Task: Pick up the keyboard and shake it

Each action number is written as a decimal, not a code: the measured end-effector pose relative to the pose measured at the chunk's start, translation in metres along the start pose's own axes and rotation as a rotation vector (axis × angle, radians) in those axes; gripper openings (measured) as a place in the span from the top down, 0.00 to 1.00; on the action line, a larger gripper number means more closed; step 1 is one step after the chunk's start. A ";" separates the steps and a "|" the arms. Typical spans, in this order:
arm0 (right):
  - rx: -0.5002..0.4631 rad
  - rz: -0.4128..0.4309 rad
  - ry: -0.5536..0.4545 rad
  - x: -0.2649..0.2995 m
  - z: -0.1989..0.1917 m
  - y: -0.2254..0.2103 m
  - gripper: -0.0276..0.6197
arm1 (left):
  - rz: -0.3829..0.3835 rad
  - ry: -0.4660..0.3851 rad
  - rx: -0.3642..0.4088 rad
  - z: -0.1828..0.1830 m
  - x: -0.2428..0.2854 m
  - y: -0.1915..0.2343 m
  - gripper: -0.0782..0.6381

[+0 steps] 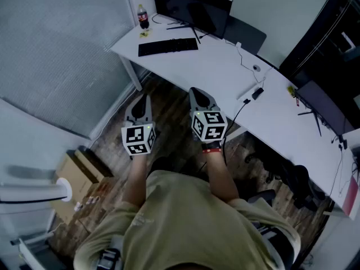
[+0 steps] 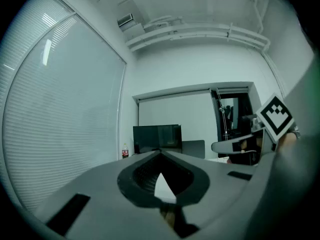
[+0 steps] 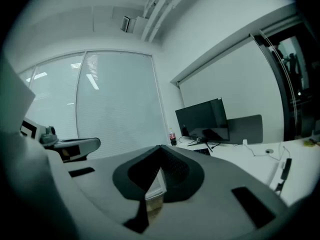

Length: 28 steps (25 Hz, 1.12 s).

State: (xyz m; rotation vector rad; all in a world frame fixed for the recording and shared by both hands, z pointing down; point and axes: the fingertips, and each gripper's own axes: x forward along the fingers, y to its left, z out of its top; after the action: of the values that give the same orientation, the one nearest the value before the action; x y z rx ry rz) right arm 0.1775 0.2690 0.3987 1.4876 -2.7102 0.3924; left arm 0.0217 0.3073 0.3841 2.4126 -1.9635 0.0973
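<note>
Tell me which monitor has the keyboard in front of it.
The far monitor beside the bottle; the keyboard lies before it. The right-hand monitor has none.

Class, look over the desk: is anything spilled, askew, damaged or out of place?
Nothing stands out. The keyboard lies flat on the desk before the monitor, the bottle stands upright at the corner, and nothing is spilled.

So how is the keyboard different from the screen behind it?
The keyboard lies flat on the white desk; the screen stands upright behind it. The keyboard is a long, narrow bar; the screen is a much broader panel. Both are black and rest on that desk.
</note>
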 end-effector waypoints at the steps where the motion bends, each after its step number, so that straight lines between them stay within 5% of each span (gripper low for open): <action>1: 0.009 0.002 -0.012 0.003 0.003 -0.002 0.93 | -0.003 0.010 0.016 -0.002 0.005 -0.001 0.87; 9: 0.043 -0.030 -0.007 0.028 -0.005 -0.025 0.93 | -0.025 0.039 0.055 -0.017 0.038 0.008 0.87; 15: 0.048 -0.043 0.048 0.073 -0.015 -0.045 0.93 | -0.001 0.049 0.014 -0.028 0.084 0.046 0.87; 28: 0.047 -0.107 0.060 0.210 0.022 -0.077 0.92 | -0.082 0.050 0.003 -0.011 0.214 0.121 0.87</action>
State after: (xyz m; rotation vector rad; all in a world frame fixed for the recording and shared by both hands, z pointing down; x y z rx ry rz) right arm 0.1294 0.0511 0.4230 1.5970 -2.5792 0.4917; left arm -0.0537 0.0739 0.4079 2.4636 -1.8436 0.1568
